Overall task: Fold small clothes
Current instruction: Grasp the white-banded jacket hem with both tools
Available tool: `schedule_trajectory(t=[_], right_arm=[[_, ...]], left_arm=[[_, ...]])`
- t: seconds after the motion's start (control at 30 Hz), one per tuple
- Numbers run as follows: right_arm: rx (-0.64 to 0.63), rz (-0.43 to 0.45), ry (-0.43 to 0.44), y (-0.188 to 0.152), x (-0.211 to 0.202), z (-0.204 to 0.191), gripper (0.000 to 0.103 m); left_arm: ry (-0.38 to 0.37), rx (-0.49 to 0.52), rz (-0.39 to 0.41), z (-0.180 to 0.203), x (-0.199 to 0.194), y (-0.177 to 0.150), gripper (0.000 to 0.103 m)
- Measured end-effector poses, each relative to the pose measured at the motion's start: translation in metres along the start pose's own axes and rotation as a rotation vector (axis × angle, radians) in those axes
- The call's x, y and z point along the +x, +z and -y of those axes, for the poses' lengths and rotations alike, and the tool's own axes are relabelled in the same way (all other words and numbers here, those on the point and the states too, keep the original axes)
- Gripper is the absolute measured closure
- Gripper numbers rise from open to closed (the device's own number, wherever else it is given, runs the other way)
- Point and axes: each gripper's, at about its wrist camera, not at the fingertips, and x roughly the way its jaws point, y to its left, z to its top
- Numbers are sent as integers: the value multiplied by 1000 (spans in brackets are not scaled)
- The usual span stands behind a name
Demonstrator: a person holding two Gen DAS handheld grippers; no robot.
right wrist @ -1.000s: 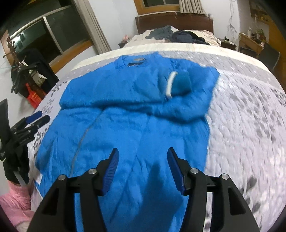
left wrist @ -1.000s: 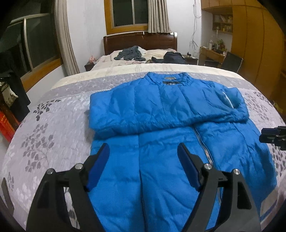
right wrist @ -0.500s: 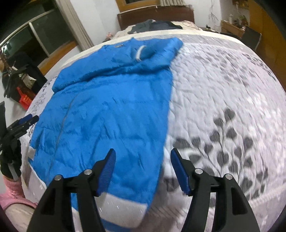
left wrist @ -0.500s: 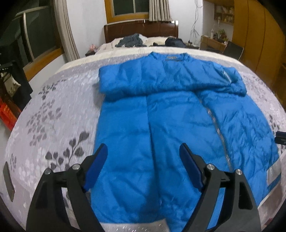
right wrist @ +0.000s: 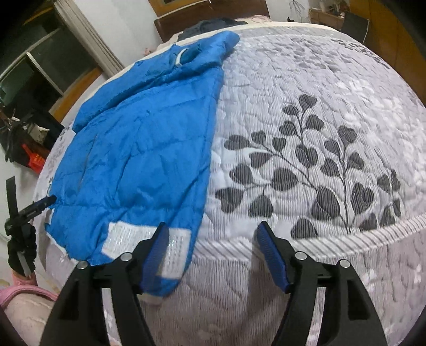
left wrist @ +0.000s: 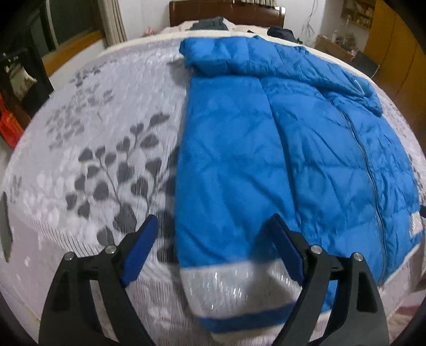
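Note:
A blue padded jacket (left wrist: 279, 149) lies flat on the bed, its sleeves folded across the chest, zip running down the right half. Its hem has a silvery reflective band (left wrist: 234, 284) that hangs at the bed's near edge. My left gripper (left wrist: 215, 239) is open, low over the hem's left corner, not touching it as far as I can see. In the right wrist view the jacket (right wrist: 143, 149) fills the left side. My right gripper (right wrist: 213, 234) is open beside the hem's right corner; its left finger (right wrist: 157, 247) overlaps a reflective patch (right wrist: 143, 239). The left gripper's tip (right wrist: 40, 205) shows at far left.
The bed has a grey quilt with a dark leaf print (right wrist: 306, 173). Dark clothes (left wrist: 210, 24) lie by the wooden headboard. A window with curtain stands left, wooden cabinets (left wrist: 394, 40) right. A pink slipper (right wrist: 18, 295) and red box (right wrist: 34, 159) are on the floor.
Both grippers have drawn back and down to the bed's near edge, each shifting outward toward a hem corner. The jacket has not moved. Both stay open.

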Motion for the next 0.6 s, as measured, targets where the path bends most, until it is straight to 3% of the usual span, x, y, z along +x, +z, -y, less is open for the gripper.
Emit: schedule_trajectory(t=[0.1,0.33,0.6], right_arm=[[-3,-10,13,-6,-4,-1,33],[5,-59,131,-19,-1,-7,31],[-42,-106,286,-25,11,-34,32]], left_arm=[[-29,8,-12,-3,-3,-9,18],[-152,-25,-62,-8,-2,-24,18],[-151,30,-66,-5,-5,-35,15]])
